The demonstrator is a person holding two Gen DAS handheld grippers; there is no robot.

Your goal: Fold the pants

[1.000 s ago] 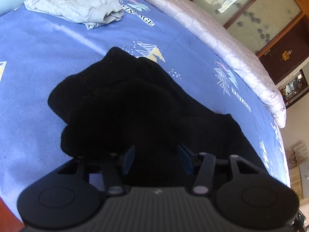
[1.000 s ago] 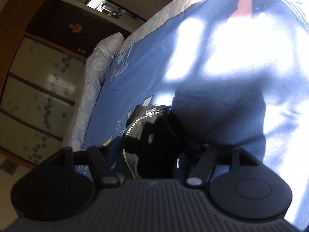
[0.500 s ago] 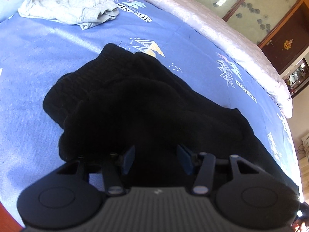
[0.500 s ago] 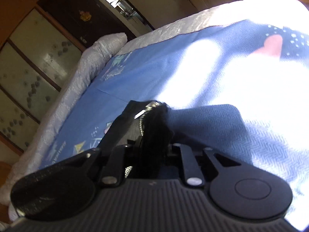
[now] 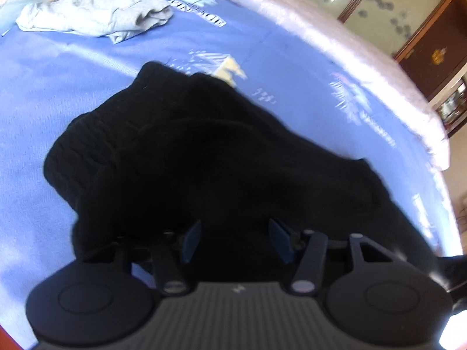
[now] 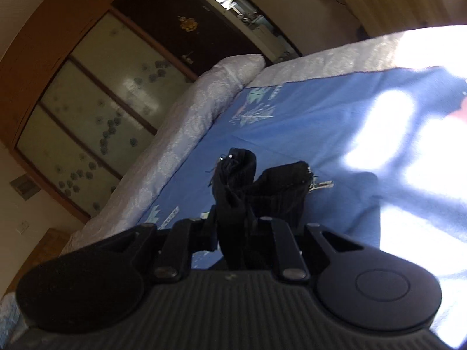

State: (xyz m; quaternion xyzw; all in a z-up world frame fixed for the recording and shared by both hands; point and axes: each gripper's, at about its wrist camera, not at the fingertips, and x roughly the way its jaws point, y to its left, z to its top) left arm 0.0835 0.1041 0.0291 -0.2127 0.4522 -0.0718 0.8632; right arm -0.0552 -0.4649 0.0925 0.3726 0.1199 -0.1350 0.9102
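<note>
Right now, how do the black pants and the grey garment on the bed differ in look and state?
The black pants are dark and lie close to the left hand-held gripper, whose jaws stand open over them; the grey garment is pale and lies far off, untouched. One end of the pants is clamped in the right hand-held gripper; nothing holds the grey garment. Both are crumpled, unfolded, on the blue bedsheet.

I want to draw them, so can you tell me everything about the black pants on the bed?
The black pants are a dark, soft, ribbed-looking knit, lying crumpled on the blue bedsheet. A gathered band shows at the left edge. The left hand-held gripper is open just above them. The right hand-held gripper is shut on a bunched end, lifted off the bed, where a silvery zipper glints.
</note>
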